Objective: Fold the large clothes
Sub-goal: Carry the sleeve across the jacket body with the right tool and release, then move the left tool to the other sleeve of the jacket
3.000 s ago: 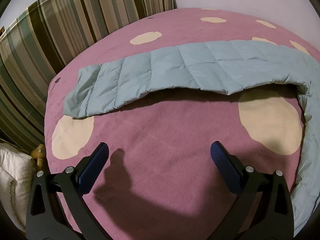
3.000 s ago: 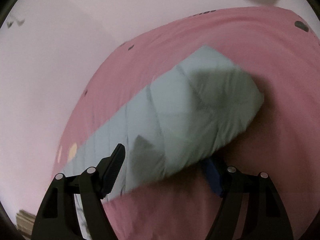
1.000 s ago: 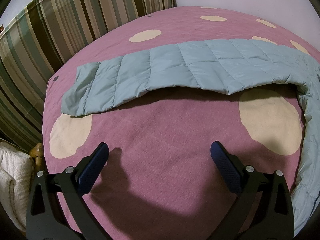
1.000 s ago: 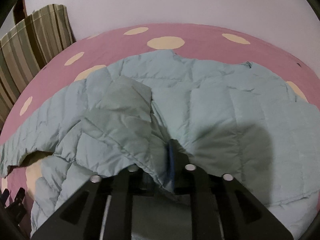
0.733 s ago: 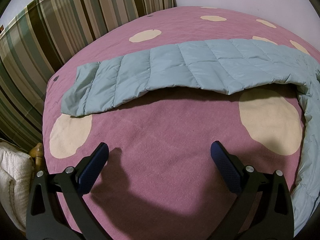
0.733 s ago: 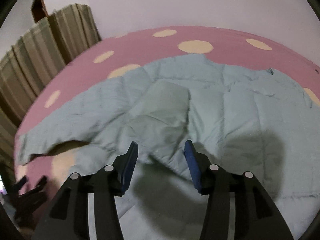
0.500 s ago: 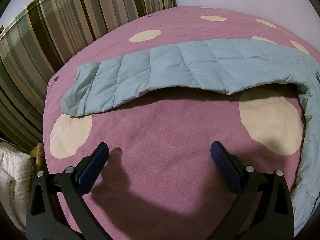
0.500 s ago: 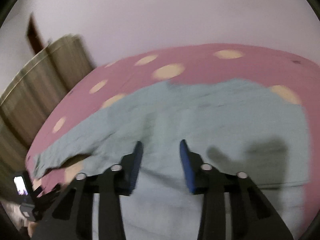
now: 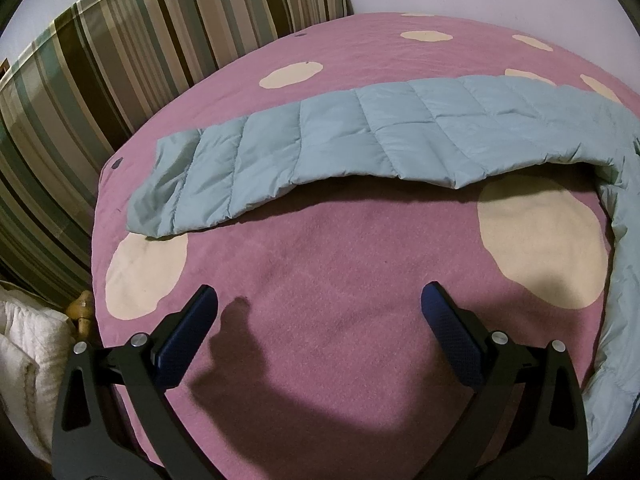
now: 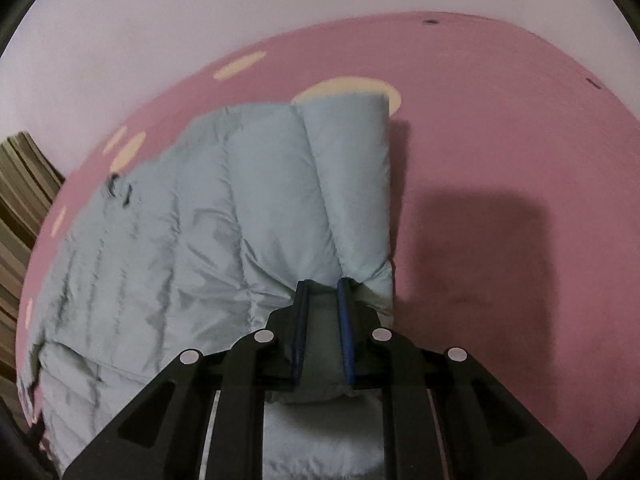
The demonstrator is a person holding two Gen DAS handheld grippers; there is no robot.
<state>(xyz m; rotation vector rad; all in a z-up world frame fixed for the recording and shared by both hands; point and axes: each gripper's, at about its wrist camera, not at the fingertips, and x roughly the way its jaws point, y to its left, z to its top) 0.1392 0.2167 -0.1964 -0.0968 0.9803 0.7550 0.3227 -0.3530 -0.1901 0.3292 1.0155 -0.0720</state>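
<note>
Fold barely begun. Quilted down jacket (image 10: pixel 224 216) lies on the bed (image 10: pixel 500 152); right gripper (image 10: pixel 323 292) is closing, its hem pinched between the fingers. Far sleeve (image 9: pixel 320 148) lies outstretched beyond the left gripper (image 9: pixel 318 304) — fingers spread, empty.

**Layout on the bed**

Pale-blue quilted down jacket (image 9: pixel 360 148) lies on the pink fleece blanket with cream spots (image 9: pixel 320 272); its sleeve reaches toward 9 o'clock. Striped curtain (image 9: pixel 120 60) stands behind at 10 o'clock. White folded bedding (image 9: pixel 28 360) sits beside at 8 o'clock.
</note>
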